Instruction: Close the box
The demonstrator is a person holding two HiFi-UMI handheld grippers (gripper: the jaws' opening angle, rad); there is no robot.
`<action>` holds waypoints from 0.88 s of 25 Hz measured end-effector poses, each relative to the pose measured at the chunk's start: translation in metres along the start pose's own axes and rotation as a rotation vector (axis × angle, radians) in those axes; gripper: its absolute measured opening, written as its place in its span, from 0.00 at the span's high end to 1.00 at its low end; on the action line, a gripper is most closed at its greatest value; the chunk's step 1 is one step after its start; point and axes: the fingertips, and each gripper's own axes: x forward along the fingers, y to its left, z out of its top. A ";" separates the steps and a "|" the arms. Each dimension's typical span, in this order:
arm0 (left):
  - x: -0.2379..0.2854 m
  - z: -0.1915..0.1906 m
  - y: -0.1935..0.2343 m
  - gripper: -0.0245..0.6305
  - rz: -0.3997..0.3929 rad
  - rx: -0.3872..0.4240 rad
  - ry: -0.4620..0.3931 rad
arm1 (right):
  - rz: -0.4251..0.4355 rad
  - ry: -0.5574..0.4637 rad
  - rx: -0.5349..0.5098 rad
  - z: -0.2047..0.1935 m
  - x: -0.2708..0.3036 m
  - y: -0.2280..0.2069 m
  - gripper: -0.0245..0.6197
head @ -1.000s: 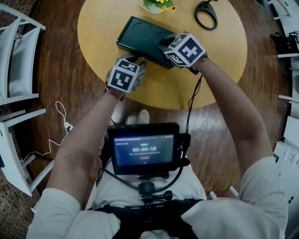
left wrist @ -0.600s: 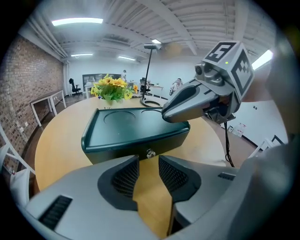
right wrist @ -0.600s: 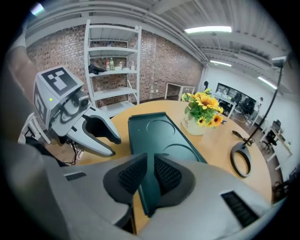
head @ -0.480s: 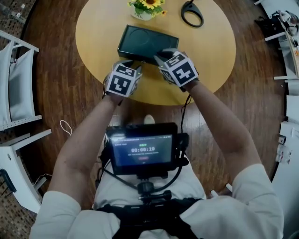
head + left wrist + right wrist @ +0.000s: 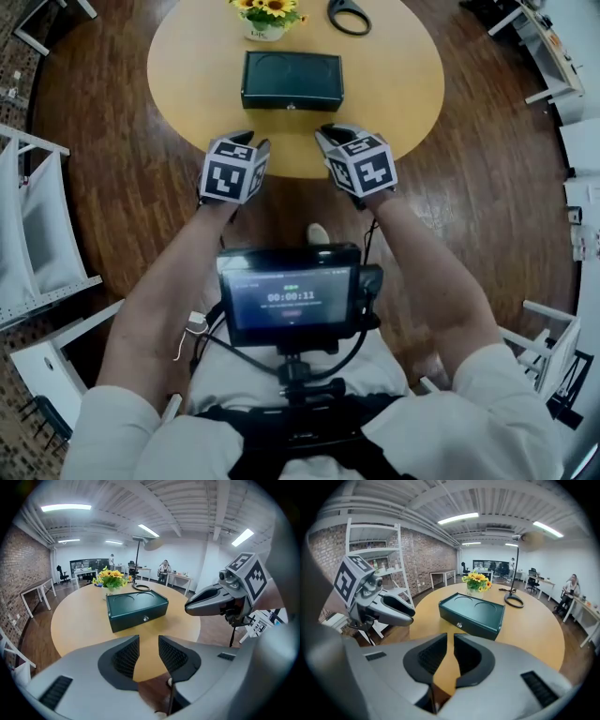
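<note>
- Box [image 5: 292, 80]: dark green, lid down flat, small latch on the front face. It sits upper centre of the head view on the round table [image 5: 187, 84].
- Flower pot [image 5: 265, 13] just behind it at the top edge. Black ring [image 5: 349, 15] at upper right, apart from the box.
- My left gripper [image 5: 247, 142]: below-left of the box, at the table's near edge, not touching it. Fingers slightly parted, nothing between them.
- My right gripper [image 5: 327, 133]: below-right of the box, same edge, also clear. Narrow gap between the fingers, nothing gripped.
- Monitor [image 5: 291, 298] at lower centre.
</note>
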 end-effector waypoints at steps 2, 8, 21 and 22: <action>-0.010 -0.007 -0.003 0.76 -0.021 -0.004 0.012 | 0.005 -0.018 0.047 -0.006 -0.012 0.010 0.83; -0.091 -0.039 -0.020 0.76 -0.047 -0.012 0.028 | -0.044 -0.105 0.133 -0.024 -0.081 0.078 0.77; -0.170 -0.075 -0.038 0.77 -0.021 -0.094 0.099 | -0.078 -0.114 0.231 -0.065 -0.167 0.123 0.76; -0.174 -0.072 -0.042 0.77 -0.016 -0.106 0.096 | -0.081 -0.120 0.236 -0.064 -0.176 0.120 0.76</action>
